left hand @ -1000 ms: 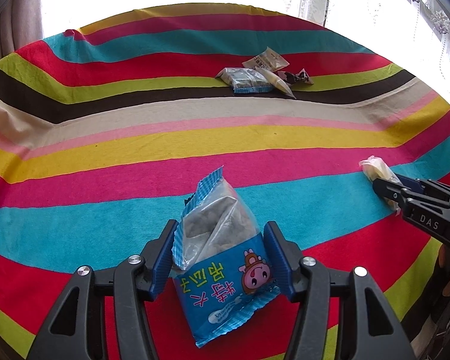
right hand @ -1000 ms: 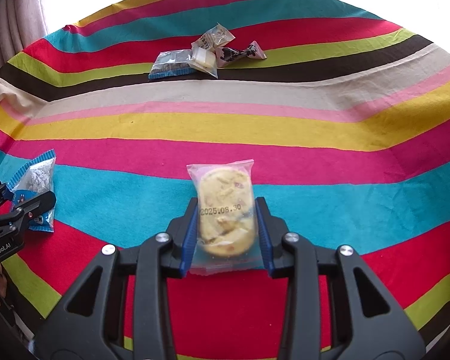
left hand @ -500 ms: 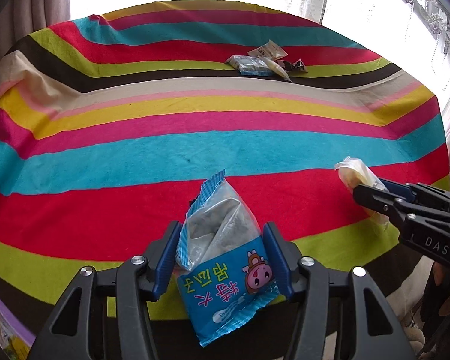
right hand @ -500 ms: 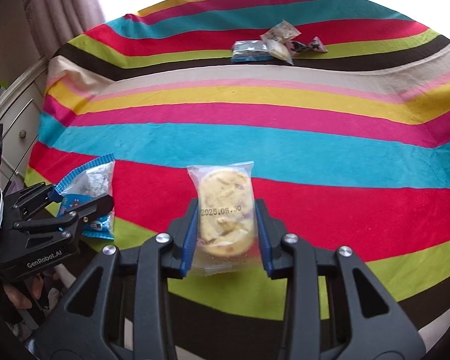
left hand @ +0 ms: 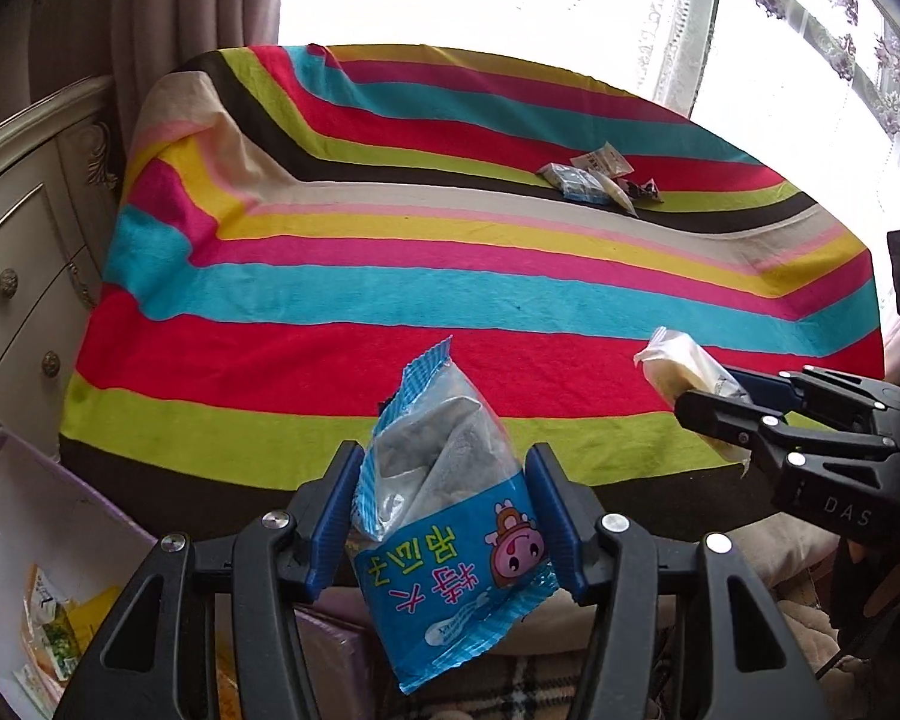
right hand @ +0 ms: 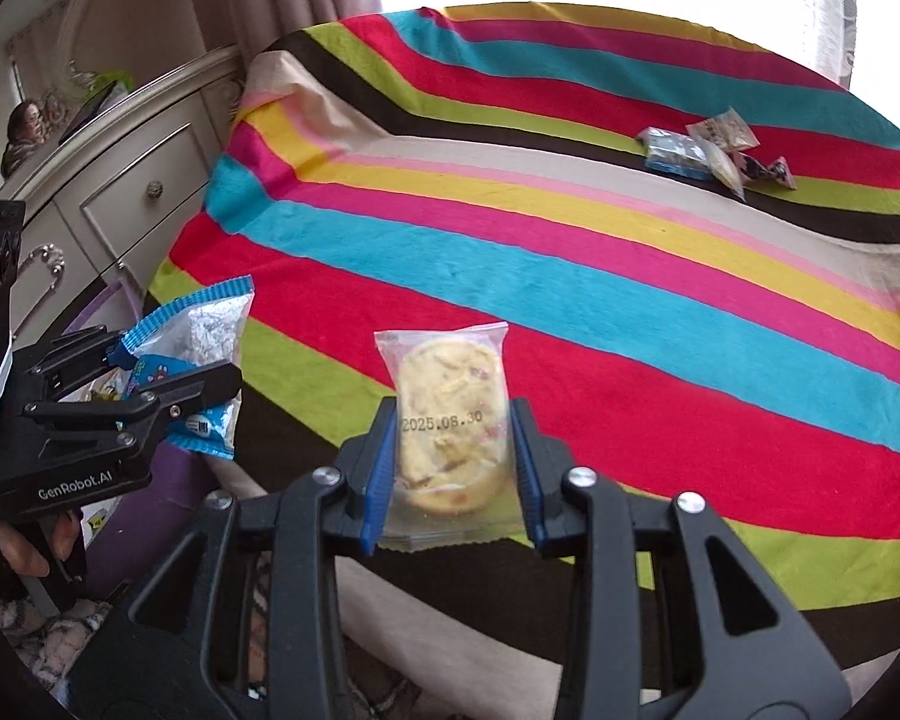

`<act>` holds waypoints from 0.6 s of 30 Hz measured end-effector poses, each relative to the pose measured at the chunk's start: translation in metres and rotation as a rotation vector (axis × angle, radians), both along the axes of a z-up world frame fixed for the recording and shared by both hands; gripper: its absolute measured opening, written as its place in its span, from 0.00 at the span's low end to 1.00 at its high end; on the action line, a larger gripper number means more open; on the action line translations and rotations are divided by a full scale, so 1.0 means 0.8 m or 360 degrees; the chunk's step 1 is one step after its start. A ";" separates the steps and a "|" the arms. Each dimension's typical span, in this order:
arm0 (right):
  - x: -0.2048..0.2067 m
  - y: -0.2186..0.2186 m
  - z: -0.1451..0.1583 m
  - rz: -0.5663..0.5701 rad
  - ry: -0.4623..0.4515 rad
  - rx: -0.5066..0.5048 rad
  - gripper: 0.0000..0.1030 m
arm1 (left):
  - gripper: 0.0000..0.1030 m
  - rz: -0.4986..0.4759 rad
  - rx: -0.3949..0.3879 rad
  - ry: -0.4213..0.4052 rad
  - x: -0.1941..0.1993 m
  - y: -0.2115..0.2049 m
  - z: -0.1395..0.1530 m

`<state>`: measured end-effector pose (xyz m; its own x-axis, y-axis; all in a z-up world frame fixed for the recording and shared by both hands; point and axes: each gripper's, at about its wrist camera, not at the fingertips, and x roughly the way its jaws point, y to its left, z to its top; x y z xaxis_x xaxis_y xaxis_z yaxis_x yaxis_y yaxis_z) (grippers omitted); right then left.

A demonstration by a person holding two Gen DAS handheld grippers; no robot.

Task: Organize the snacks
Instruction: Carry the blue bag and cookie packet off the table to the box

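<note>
- Left wrist view: the left claw (left hand: 444, 516) pinches a blue snack packet (left hand: 450, 546) between its blue pads, the packet standing upright with its clear top poking above the fingers.
- Right wrist view: the right claw (right hand: 453, 468) is pressed onto a clear-wrapped cookie (right hand: 450, 420), gripped at its sides with the printed date facing the camera.
- Both claws hang over the near edge of the striped blanket (left hand: 450, 300), the right one showing at the right of the left view with its cookie sticking out ahead of the fingers.
- Down at the lower left of the left view sits a purple-rimmed box (left hand: 78, 540) with what look like other packets inside, though the corner is too warped to be sure; I judge it the likely drop spot.
- Far across the blanket a small pile of snacks (left hand: 600, 183) lies waiting, well apart from both claws.
- Risks: the blue packet is soft and slippery, held only by its puffed sides, so a quick swing could let it slide out short of the box.
- Squeezing harder could crack the cookie.
- With the two claws close side by side, reaching for the box together could make them knock.
</note>
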<state>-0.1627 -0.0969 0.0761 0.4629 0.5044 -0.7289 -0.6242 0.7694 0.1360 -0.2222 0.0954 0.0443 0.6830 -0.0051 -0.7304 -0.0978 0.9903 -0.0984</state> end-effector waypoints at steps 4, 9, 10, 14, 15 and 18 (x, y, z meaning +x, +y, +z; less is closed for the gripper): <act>-0.027 0.038 0.006 0.0165 -0.0041 -0.0033 0.38 | 0.53 0.0087 -0.0026 -0.0038 -0.027 0.029 0.010; -0.062 0.082 0.011 0.0373 -0.0105 -0.0091 0.38 | 0.51 0.0220 -0.0059 -0.0097 -0.067 0.070 0.023; -0.069 0.090 0.011 0.0412 -0.0119 -0.0101 0.38 | 0.51 0.0244 -0.0061 -0.0107 -0.074 0.077 0.025; -0.088 0.116 0.011 0.0528 -0.0169 -0.0141 0.38 | 0.51 0.0347 -0.0135 -0.0094 -0.090 0.112 0.018; -0.088 0.119 0.010 0.0526 -0.0167 -0.0141 0.38 | 0.51 0.0356 -0.0181 -0.0082 -0.089 0.118 0.015; -0.079 0.114 0.008 0.0478 -0.0142 -0.0124 0.38 | 0.54 0.0295 -0.0399 -0.0083 -0.086 0.123 0.017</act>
